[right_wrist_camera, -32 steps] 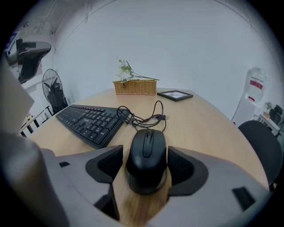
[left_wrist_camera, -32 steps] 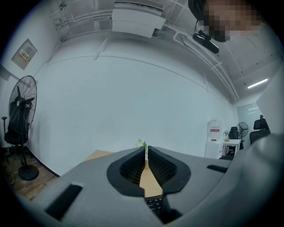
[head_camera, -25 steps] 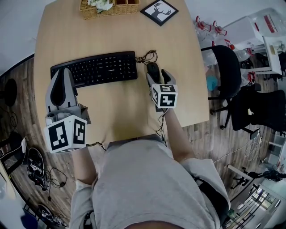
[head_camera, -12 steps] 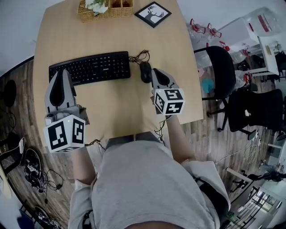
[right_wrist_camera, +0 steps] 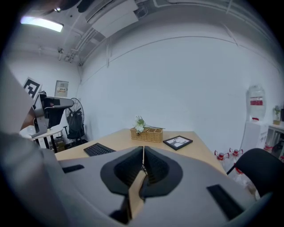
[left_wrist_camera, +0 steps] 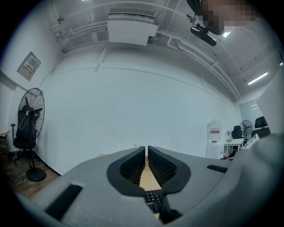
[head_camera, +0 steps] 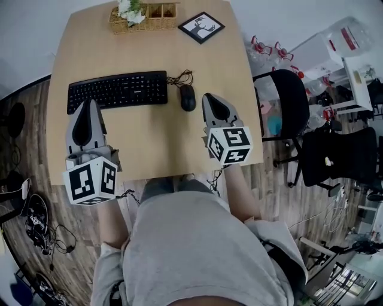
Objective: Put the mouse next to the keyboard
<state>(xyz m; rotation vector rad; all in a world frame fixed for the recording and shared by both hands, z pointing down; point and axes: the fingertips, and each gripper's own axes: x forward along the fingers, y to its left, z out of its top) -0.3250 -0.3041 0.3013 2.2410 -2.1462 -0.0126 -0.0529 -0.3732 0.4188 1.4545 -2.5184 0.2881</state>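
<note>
A black mouse (head_camera: 188,97) lies on the wooden table (head_camera: 149,143), just right of the black keyboard (head_camera: 117,91), its cable bunched at the keyboard's far right corner. My right gripper (head_camera: 212,100) hovers a little right of the mouse, apart from it, jaws shut with nothing between them. My left gripper (head_camera: 90,107) hangs over the keyboard's near left end, jaws shut and empty. The right gripper view shows the shut right gripper (right_wrist_camera: 143,150) and the keyboard (right_wrist_camera: 98,149) at left. In the left gripper view the left gripper (left_wrist_camera: 146,150) has a few keyboard (left_wrist_camera: 153,201) keys below it.
A wicker basket (head_camera: 145,17) with white flowers and a framed picture (head_camera: 200,27) stand at the table's far edge. A black office chair (head_camera: 287,107) is right of the table, bottles (head_camera: 268,48) on the floor beyond. A person's torso fills the near side.
My right gripper has let go of the mouse beside the keyboard, drawn back to the right and shut. The left gripper has hardly moved.
</note>
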